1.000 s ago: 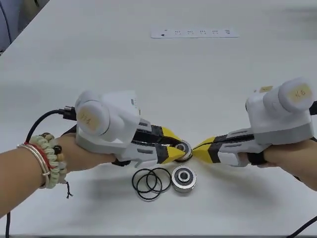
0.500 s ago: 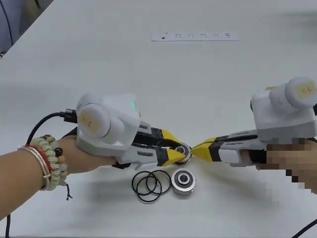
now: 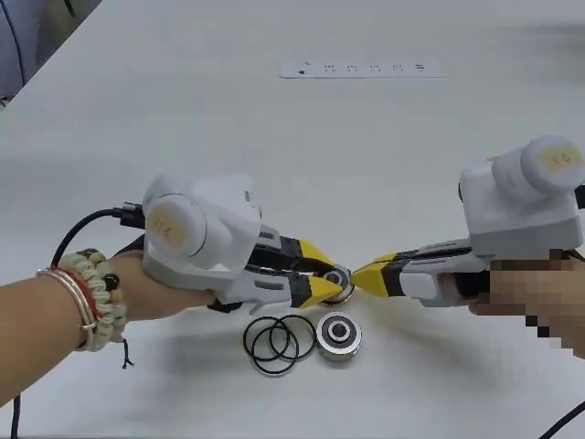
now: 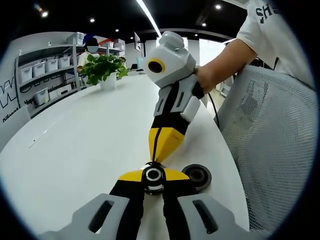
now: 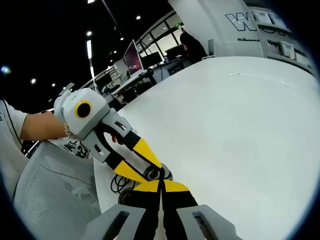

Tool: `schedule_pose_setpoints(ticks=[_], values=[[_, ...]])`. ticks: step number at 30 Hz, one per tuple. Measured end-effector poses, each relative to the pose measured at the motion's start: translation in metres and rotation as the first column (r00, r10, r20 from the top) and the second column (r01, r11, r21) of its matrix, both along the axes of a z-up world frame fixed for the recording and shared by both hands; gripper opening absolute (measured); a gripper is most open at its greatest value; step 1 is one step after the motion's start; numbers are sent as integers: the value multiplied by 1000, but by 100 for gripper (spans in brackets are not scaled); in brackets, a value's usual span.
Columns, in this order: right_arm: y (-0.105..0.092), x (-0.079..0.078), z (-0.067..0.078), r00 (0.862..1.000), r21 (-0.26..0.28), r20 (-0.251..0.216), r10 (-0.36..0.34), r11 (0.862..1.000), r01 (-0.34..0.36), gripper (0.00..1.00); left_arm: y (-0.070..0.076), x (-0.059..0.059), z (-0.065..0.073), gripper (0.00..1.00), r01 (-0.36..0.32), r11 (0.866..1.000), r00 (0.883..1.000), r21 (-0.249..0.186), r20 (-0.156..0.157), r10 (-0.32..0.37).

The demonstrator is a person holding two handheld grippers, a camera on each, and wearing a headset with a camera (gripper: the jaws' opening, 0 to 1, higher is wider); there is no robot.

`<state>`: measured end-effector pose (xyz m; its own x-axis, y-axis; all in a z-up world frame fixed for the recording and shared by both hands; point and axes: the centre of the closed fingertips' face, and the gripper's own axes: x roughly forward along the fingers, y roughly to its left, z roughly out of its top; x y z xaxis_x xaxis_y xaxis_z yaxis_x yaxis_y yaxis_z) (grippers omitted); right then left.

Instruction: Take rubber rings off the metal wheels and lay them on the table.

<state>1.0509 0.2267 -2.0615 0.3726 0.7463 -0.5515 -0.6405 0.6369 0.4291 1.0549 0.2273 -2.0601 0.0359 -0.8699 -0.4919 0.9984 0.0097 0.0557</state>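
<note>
The left gripper [image 3: 327, 274] has its yellow fingers [image 4: 131, 175] clamped on opposite sides of a small metal wheel [image 4: 153, 178], low over the surface [image 3: 411, 183] toward its near edge. The right gripper [image 3: 358, 274] meets it head-on, its fingers [image 5: 175, 186] pressed together and their tips touching the wheel's rim. Whether they pinch a rubber ring between them is too small to tell. The risks appear to come from the round grip. The left fingers bear on a curved rim, so a sideways pull from the right gripper could twist the wheel out and send it rolling. A thin hold on the rubber could also slip, or a stretched ring could spring away over the near edge. Just nearer the person lie a second wheel [image 3: 338, 334] and three loose rings [image 3: 279, 340], overlapping and touching that wheel, and a dropped wheel could knock them. The head view gives this layout, with a power strip [image 3: 361, 66] by the far edge. The left gripper view instead faces the held wheel's hub, with the second wheel lying beside it. The right gripper view sees the held wheel edge-on and catches the rings as dark loops beyond the fingers.
</note>
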Motion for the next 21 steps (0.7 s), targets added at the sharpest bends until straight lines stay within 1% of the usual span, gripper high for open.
schedule_pose_setpoints(ticks=[21], values=[[6, 0, 5, 1000, 14, 14, 16, 1000, -16, 0, 0, -1, 1, 8, 5, 1000, 1000, -2, 2, -5]])
